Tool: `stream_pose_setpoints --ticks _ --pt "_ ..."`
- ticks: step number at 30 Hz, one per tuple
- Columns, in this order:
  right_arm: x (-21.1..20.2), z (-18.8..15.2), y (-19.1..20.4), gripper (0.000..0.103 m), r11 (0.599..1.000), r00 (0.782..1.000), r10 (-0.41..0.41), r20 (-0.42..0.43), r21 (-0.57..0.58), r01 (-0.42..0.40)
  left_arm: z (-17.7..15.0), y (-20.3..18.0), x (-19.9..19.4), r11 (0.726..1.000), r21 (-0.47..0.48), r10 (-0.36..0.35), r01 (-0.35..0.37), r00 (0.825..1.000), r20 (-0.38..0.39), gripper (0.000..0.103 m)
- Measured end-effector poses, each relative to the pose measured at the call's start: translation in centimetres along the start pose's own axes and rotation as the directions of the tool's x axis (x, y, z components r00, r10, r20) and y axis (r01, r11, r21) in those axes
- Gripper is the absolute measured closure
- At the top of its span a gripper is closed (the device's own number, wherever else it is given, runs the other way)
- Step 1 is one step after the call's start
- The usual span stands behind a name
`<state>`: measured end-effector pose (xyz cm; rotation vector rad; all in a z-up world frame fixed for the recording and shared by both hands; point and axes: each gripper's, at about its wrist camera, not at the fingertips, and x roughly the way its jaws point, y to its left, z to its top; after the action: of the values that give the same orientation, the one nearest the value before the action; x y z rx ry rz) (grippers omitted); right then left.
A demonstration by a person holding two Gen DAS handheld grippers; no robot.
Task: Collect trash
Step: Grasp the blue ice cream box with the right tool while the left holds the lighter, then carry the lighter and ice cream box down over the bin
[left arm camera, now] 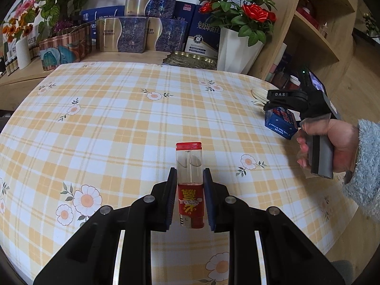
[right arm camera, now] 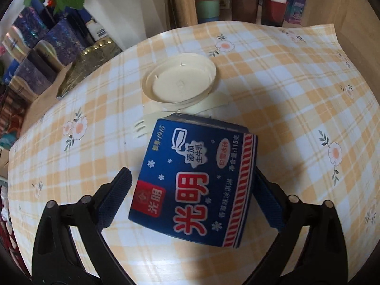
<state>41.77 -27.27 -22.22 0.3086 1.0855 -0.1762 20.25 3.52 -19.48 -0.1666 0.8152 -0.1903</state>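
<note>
A clear lighter (left arm camera: 190,199) with a red cap and red label stands between the pads of my left gripper (left arm camera: 190,171), which is shut on it just above the checked tablecloth (left arm camera: 118,118). A blue ice-cream carton (right arm camera: 197,178) lies on the cloth between the fingers of my right gripper (right arm camera: 191,173). Cloth shows between the left pad and the carton, so the jaws are open. The carton (left arm camera: 281,123) and the right gripper (left arm camera: 282,102) also appear at the right of the left wrist view. Beyond the carton lie a white plastic lid (right arm camera: 180,80) and a white plastic fork (right arm camera: 142,124).
A hand in a fluffy sleeve (left arm camera: 339,142) holds the right gripper. At the back stand a white vase of red roses (left arm camera: 235,52), a gold tin (left arm camera: 192,59) and gift boxes (left arm camera: 123,35). Wooden shelves (left arm camera: 320,35) rise at the right. Cups (right arm camera: 273,7) stand past the far edge.
</note>
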Motion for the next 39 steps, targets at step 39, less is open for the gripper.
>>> stream_pose_setpoints --ticks 39 --pt "-23.9 -24.3 -8.0 0.021 0.871 0.925 0.355 0.133 -0.407 -0.276 -7.0 -6.8 -13.3 0.985 0.147 -0.101 0.093 0.994 0.049 0.081"
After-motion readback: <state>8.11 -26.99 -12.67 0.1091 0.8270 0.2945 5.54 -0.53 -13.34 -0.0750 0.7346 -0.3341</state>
